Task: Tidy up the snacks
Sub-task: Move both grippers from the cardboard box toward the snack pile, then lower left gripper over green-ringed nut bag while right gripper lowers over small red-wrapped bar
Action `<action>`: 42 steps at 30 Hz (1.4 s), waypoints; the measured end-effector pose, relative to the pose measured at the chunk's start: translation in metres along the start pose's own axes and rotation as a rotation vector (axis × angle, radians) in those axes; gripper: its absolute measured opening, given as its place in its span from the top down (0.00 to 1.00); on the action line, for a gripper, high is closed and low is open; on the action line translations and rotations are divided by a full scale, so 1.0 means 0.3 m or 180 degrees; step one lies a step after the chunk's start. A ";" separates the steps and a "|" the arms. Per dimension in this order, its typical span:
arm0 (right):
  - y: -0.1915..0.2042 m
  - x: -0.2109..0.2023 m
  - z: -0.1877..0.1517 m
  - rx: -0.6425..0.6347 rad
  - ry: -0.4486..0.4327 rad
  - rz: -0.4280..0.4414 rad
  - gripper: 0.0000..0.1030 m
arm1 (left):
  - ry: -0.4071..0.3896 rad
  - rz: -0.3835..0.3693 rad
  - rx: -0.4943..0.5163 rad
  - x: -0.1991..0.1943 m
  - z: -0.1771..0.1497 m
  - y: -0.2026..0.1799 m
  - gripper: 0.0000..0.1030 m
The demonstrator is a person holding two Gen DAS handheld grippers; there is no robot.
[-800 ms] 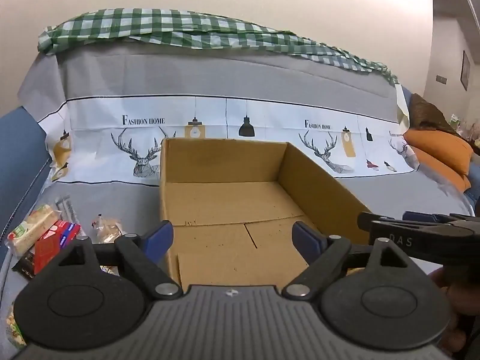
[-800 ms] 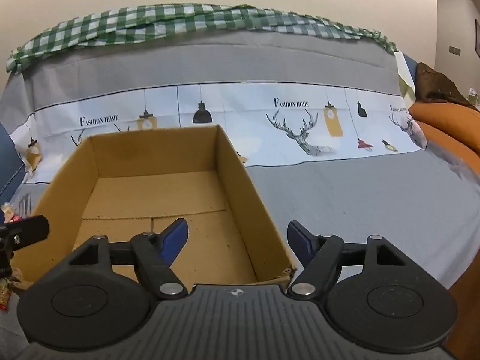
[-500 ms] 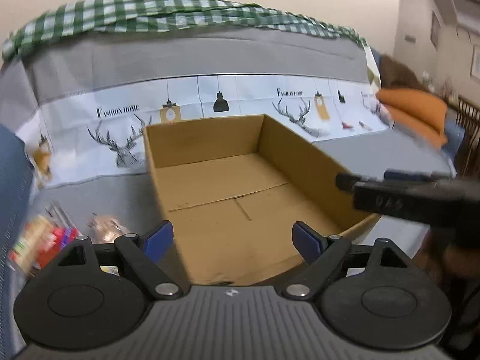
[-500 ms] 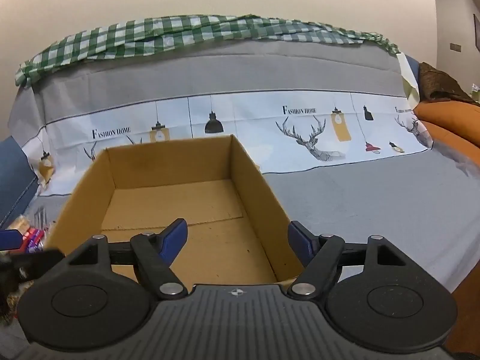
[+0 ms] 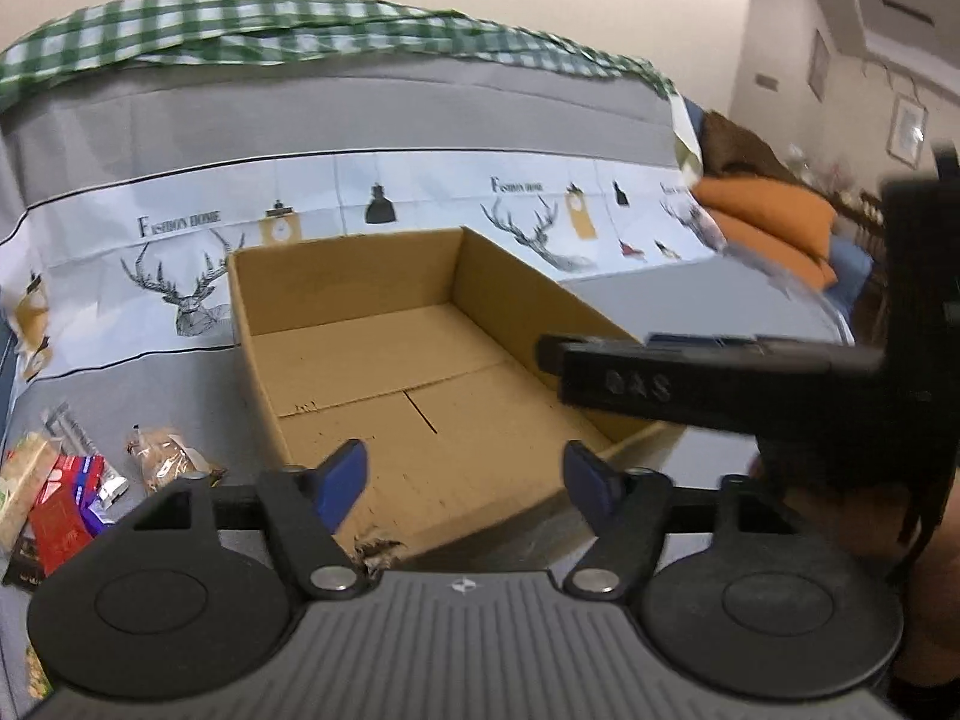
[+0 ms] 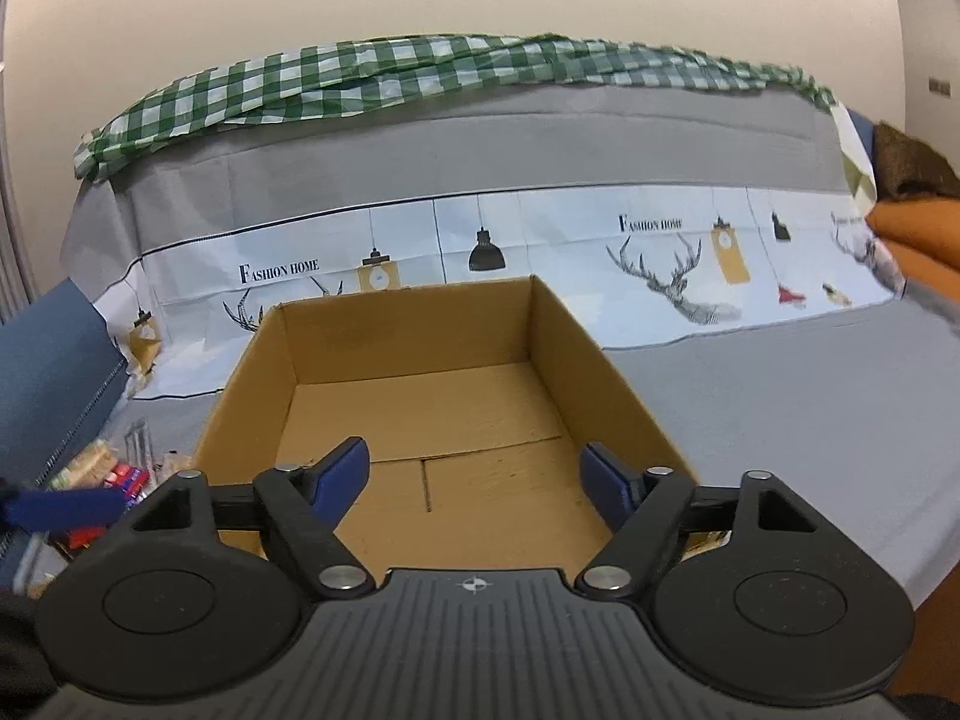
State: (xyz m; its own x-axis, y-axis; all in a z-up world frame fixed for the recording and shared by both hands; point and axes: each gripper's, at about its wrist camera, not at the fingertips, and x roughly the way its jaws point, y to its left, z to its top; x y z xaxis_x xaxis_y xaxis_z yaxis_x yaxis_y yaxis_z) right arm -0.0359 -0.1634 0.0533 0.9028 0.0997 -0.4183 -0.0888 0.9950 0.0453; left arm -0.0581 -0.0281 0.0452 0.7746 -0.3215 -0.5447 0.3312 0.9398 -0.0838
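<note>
An open cardboard box (image 5: 384, 360) (image 6: 414, 408) with nothing in it sits on a grey cloth-covered sofa seat. Several snack packs lie left of the box: a red pack (image 5: 63, 498), a clear-wrapped brown snack (image 5: 162, 459) and a tan pack (image 5: 24, 474); the same pile (image 6: 114, 468) shows at the left of the right wrist view. My left gripper (image 5: 465, 474) stands open over the box's near edge, holding nothing. My right gripper (image 6: 474, 474) is open over the box's near side, also holding nothing; it appears side-on in the left wrist view (image 5: 708, 381).
A printed deer-and-lamp cloth (image 6: 660, 252) covers the sofa back, with a green checked cloth (image 6: 420, 72) on top. Orange cushions (image 5: 774, 222) lie at the far right. A blue cushion (image 6: 48, 354) sits at the left.
The left wrist view has swung and pulled back; the box sits further off and the right gripper looms larger at its right. The right gripper has drifted left, centring on the box.
</note>
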 end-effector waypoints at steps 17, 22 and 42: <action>0.193 -0.025 0.013 0.0293 0.0224 0.0907 0.65 | 0.0450 -0.0015 -0.0403 -0.147 -0.109 0.498 0.62; 0.360 -0.001 -0.022 -0.0014 0.0426 0.1324 0.64 | 0.0429 0.0310 -0.1112 -0.136 -0.222 0.670 0.62; 0.733 0.213 -0.323 -0.0739 0.1212 0.1645 0.64 | 0.0998 0.0924 -0.1762 -0.063 -0.249 0.780 0.16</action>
State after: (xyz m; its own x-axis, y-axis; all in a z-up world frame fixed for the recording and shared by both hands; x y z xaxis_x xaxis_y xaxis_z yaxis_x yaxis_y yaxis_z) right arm -0.0386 0.0622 -0.0515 0.5129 0.5145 -0.6872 -0.5952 0.7900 0.1472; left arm -0.0353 0.2066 -0.0265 0.5706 -0.0784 -0.8175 -0.2533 0.9301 -0.2659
